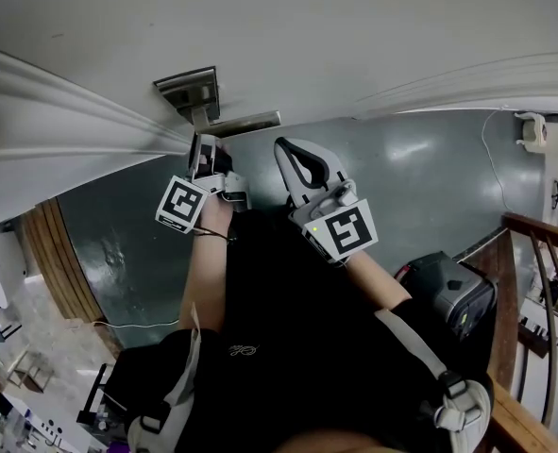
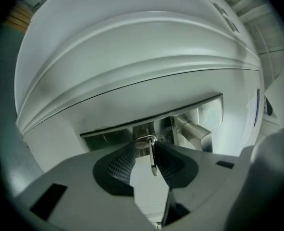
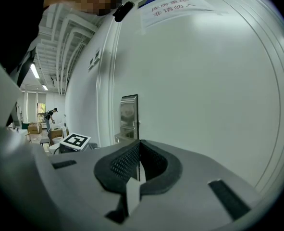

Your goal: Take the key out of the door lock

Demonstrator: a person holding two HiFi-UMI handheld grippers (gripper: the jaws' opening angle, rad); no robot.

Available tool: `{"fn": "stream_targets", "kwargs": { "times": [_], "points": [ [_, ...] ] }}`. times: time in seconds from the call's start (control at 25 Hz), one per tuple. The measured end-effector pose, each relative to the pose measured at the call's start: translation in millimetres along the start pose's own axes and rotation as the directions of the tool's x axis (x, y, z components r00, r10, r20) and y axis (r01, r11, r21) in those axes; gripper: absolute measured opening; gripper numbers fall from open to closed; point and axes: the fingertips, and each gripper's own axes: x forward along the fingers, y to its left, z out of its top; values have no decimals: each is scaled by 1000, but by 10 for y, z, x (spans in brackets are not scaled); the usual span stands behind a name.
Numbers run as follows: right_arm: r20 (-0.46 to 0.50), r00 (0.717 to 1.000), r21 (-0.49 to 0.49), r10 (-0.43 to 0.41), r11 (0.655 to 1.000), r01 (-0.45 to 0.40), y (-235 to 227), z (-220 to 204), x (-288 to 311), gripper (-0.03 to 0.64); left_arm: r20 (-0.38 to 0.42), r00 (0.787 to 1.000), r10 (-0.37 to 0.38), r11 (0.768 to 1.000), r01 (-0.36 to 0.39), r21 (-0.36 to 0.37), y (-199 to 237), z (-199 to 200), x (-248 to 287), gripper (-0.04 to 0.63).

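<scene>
The key [image 2: 153, 157] stood in the door lock [image 2: 142, 138], its thin metal head seen edge-on and jutting out from the steel lock plate [image 2: 108, 137], which sat near the edge of the white door [image 2: 132, 57]. A lever handle [image 2: 195, 133] stuck out of the same plate, just beside the key.

My left hand-held gripper [image 2: 144, 152] was pushed up close to the plate with its jaws partly open around the key. The key's head lay between the two ribbed pads [image 2: 173, 162], just beside one of them, with a clear gap to the other. The pair did not have it pinched.

My right hand-held gripper [image 3: 140, 150] was held just beside the left one, as the head view showed. It pointed at the bare face of the door, away from the plate. Its jaws were closed together, pad against pad at the tips, with nothing between them. A printed notice [image 3: 173, 6] was stuck higher up on the door.

The head view also showed each gripper's marker cube [image 1: 182, 203] facing up towards me. Below my arms lay a grey-green floor [image 1: 420, 187]. A black case [image 1: 448, 293] stood on it next to a wooden railing [image 1: 533, 243].
</scene>
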Motion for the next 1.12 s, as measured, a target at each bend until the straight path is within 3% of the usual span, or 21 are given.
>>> {"fn": "stream_targets", "kwargs": {
  "times": [0.24,0.4,0.64,0.8,1.12],
  "points": [
    [22,999,3,24,1000,-24,14,-2,7,8,34,999,-11,1000,11,1,-29,0,27,110],
    [17,999,0,29,1000,-29,12,42,31,8,64,997,-34,999,36,-25,-108,2,30,49],
    [19,999,4,36,999,-36,-2,31,20,8,113,993,-22,998,29,-58,-110,28,24,44],
    [55,997,2,47,999,-48,1,75,13,8,115,993,-34,997,42,-71,-118,23,23,44],
    [36,998,0,47,999,-47,18,49,13,8,115,993,-8,997,17,-80,-106,28,13,37]
  ]
}}
